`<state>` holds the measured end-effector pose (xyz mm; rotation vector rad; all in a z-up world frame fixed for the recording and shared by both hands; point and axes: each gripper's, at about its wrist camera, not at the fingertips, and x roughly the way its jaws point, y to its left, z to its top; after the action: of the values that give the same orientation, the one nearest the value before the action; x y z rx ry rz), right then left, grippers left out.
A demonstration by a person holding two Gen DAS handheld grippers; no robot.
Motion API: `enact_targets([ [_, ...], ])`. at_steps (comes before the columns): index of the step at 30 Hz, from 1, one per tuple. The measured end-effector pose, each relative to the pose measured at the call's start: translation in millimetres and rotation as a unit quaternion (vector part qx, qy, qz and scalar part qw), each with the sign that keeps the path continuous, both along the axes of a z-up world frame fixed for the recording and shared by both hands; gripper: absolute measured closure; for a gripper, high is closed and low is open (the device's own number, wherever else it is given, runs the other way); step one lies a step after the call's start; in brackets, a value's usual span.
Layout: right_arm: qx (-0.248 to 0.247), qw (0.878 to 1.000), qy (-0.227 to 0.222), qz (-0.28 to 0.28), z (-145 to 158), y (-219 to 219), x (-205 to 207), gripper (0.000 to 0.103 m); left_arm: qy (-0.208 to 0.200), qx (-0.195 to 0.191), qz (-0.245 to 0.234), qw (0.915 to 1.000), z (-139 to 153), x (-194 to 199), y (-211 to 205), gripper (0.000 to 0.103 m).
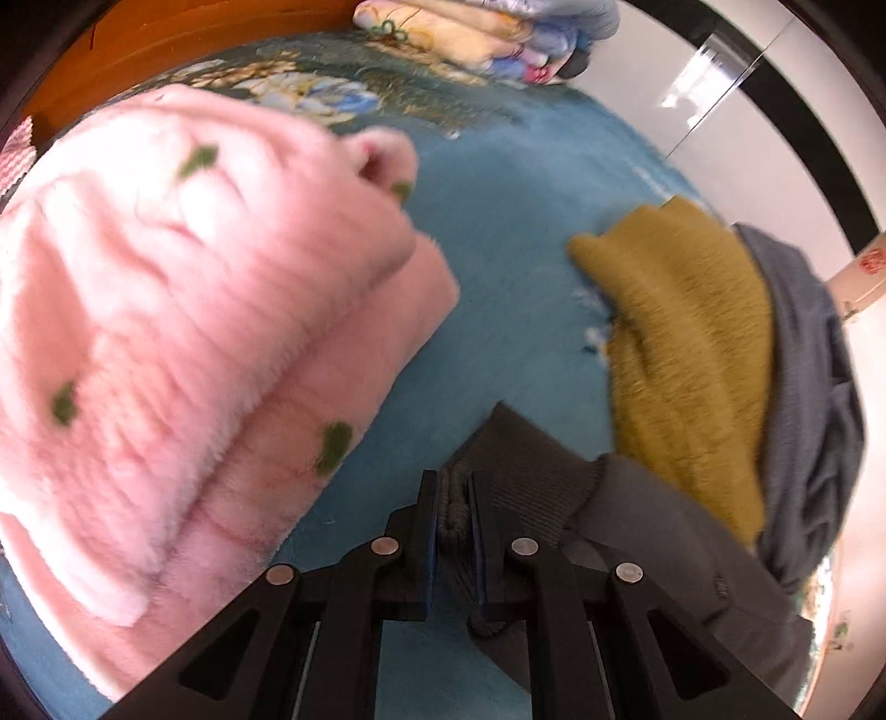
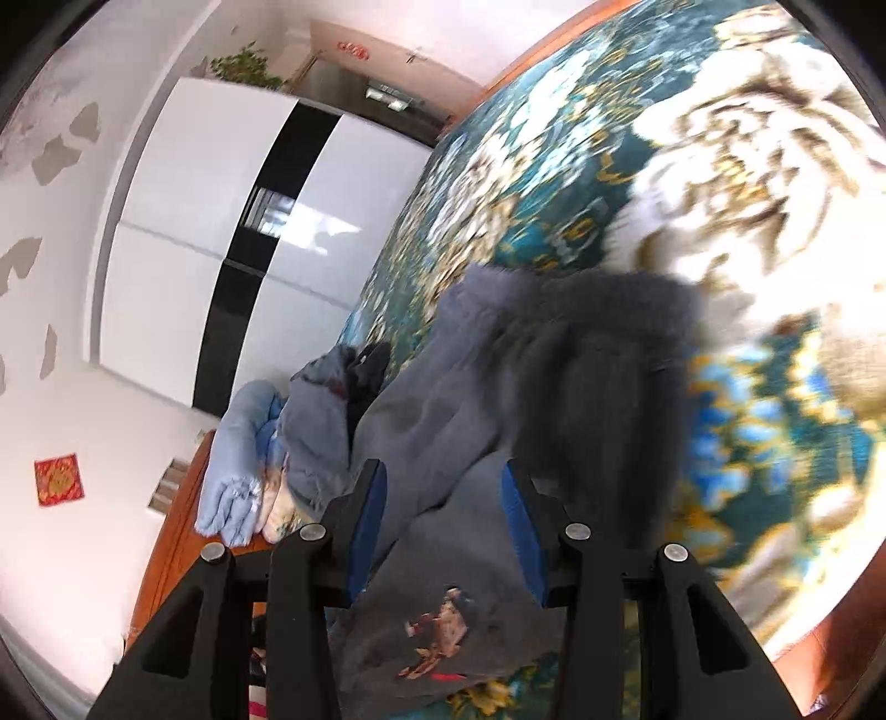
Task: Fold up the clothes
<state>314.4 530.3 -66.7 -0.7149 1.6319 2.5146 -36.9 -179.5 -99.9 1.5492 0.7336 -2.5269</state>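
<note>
a: where is the garment on my feeds?
b: i see the grey garment (image 1: 626,498) on the blue bed cover (image 1: 509,232); its ribbed hem is pinched between the left gripper (image 1: 457,512) fingers, which are nearly together on the fabric.
a: and the right?
b: in the right wrist view the grey garment (image 2: 498,387) lies draped between the right gripper (image 2: 443,520) fingers. they stand at medium width; the blue pads (image 2: 518,515) flank the cloth, and i cannot tell whether they press it. a printed patch (image 2: 437,628) shows low on the fabric.
a: surroundings?
b: folded pink fleece (image 1: 166,332) to the left, mustard knit (image 1: 686,354) over a blue-grey garment (image 1: 808,399) to the right, both apart from the hem. stacked bedding (image 1: 476,33) at the far edge. view blurred.
</note>
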Motion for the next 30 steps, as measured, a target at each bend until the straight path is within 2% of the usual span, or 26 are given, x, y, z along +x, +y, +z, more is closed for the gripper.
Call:
enact_targets([
  [3, 0.001, 1.000, -0.015, -0.025, -4, 14, 14, 0.058, 0.002, -0.004, -0.011, 0.9999, 9, 0, 6, 0.091],
  [5, 0.004, 0.999, -0.026, -0.033, -8, 21, 20, 0.058, 0.013, 0.014, -0.024, 0.9995, 21, 9, 1, 0.088],
  [7, 0.002, 0.999, -0.036, -0.039, -14, 25, 22, 0.058, 0.022, 0.025, -0.031, 0.9990, 32, 21, -5, 0.075],
  [10, -0.012, 0.998, -0.042, -0.050, -27, 30, 25, 0.059, 0.050, 0.039, -0.035, 0.9974, 52, 50, -17, 0.061],
  [14, -0.027, 0.997, -0.047, -0.057, -44, 32, 29, 0.058, 0.080, 0.037, -0.042, 0.9952, 67, 108, -35, 0.050],
  [16, -0.034, 0.997, -0.047, -0.055, -50, 32, 28, 0.058, 0.079, 0.043, -0.043, 0.9950, 63, 132, -40, 0.048],
  [18, -0.037, 0.997, -0.045, -0.053, -53, 31, 26, 0.058, 0.073, 0.068, -0.047, 0.9939, 54, 151, -43, 0.048],
  [22, -0.038, 0.998, -0.035, -0.045, -53, 30, 23, 0.058, 0.039, 0.167, -0.037, 0.9846, 23, 179, -49, 0.047],
  [24, -0.041, 0.998, -0.030, -0.043, -54, 29, 23, 0.058, 0.041, 0.202, -0.038, 0.9779, 17, 192, -49, 0.047],
  [25, -0.042, 0.998, -0.028, -0.043, -55, 28, 25, 0.058, 0.046, 0.207, -0.046, 0.9761, 18, 197, -46, 0.041],
  [27, -0.046, 0.998, -0.022, -0.042, -57, 28, 27, 0.058, 0.050, 0.193, -0.073, 0.9772, 20, 202, -31, 0.030],
  [30, -0.049, 0.998, -0.019, -0.044, -59, 28, 28, 0.058, 0.029, 0.167, -0.096, 0.9809, 10, 199, -8, 0.030],
])
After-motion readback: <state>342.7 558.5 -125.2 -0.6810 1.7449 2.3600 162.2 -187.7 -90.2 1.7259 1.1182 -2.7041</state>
